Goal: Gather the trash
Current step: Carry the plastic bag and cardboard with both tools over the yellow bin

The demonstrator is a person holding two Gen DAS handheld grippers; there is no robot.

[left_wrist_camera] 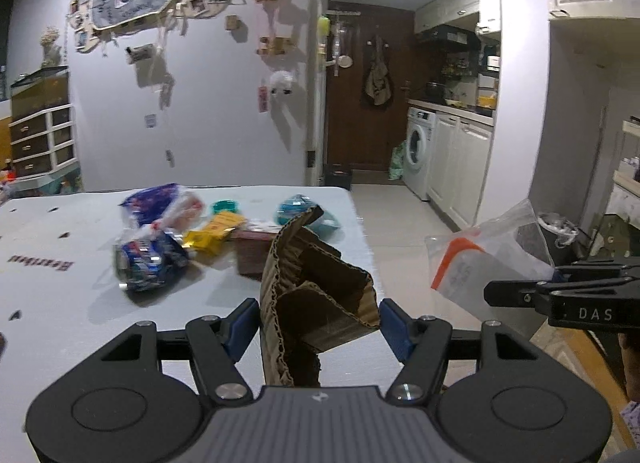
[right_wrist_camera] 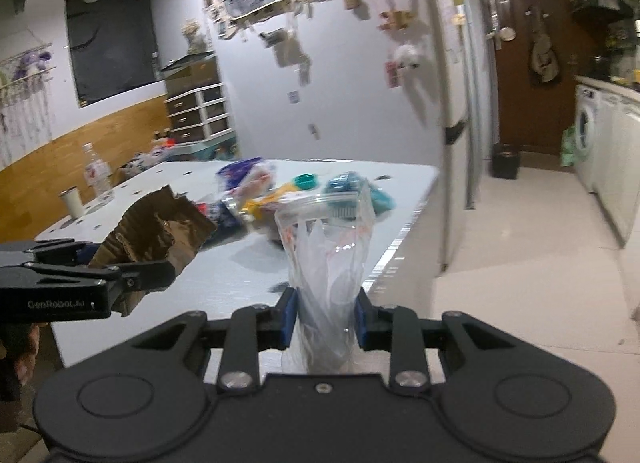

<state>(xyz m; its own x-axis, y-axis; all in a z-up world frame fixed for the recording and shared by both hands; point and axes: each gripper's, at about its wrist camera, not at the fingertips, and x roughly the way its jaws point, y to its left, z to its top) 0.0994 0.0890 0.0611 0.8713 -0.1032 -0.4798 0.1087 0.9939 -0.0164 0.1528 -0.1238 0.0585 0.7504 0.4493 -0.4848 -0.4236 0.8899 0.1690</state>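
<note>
Clamped between the pads of the left gripper (left_wrist_camera: 319, 327) at the bottom centre of the left view, one torn cardboard piece (left_wrist_camera: 316, 283) stands upright; wrappers (left_wrist_camera: 152, 239) are left on the white table (left_wrist_camera: 52, 303) up-left, the bin (left_wrist_camera: 558, 233) lies right. Closed on one clear zip bag (right_wrist_camera: 328, 255), the right gripper (right_wrist_camera: 326, 317) is nearer that bin, it is judged

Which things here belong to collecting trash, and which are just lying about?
Job:
- torn brown corrugated cardboard, in left claw
- clear plastic zip bag, in right claw
- blue snack wrappers on white table

Lying about:
- clear plastic bottle
- white washing machine
</note>
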